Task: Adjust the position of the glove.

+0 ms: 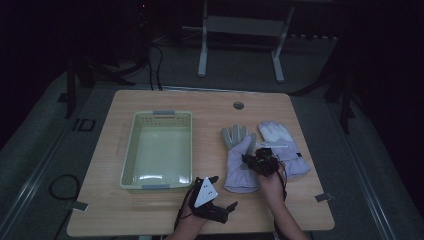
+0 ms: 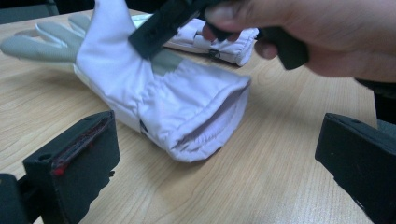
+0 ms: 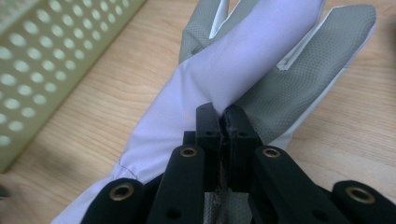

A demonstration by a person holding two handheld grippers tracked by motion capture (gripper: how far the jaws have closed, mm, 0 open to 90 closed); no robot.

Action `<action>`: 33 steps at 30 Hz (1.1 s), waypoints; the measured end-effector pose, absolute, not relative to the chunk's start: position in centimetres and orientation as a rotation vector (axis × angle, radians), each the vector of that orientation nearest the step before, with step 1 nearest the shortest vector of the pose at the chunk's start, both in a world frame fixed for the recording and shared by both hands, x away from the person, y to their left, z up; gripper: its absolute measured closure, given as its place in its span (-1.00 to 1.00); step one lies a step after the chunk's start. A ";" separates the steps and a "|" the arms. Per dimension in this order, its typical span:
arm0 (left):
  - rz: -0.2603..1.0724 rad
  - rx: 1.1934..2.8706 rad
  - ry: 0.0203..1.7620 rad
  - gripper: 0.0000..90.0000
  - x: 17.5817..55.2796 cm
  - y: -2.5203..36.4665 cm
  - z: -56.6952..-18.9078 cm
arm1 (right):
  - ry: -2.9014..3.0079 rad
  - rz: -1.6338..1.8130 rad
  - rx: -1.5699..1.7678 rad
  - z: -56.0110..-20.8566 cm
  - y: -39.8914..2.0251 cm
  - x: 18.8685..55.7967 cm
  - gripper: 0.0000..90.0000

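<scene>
Two pale lilac gloves with grey palms lie on the right half of the wooden table. The nearer glove (image 1: 239,160) (image 2: 154,93) (image 3: 233,60) lies palm up with its open cuff toward me. My right gripper (image 1: 250,160) (image 3: 223,116) rests on its palm, jaws pressed together with a fold of the grey fabric pinched between them. My left gripper (image 1: 224,192) (image 2: 217,140) hovers near the table's front edge, just short of that cuff, open with nothing between its jaws. The second glove (image 1: 282,145) (image 2: 219,44) lies to the right of the first.
A pale green perforated basket (image 1: 131,150) (image 3: 46,60) stands empty on the left half of the table, beside the gloves. A cable hole (image 1: 238,105) sits near the far edge. The hand (image 2: 303,28) holding my right gripper reaches over the near glove.
</scene>
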State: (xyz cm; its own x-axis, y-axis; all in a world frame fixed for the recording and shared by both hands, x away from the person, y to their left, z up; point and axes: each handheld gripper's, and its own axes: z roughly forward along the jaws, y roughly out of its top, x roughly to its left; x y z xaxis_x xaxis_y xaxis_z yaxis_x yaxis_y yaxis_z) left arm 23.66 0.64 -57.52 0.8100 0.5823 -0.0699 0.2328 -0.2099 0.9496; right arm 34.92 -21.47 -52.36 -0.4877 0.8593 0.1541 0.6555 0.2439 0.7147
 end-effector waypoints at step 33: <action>0.358 1.791 0.636 -1.00 23.7 0.7 -57.5 | 2.178 1.110 1.280 -49.4 -28.8 37.2 0.37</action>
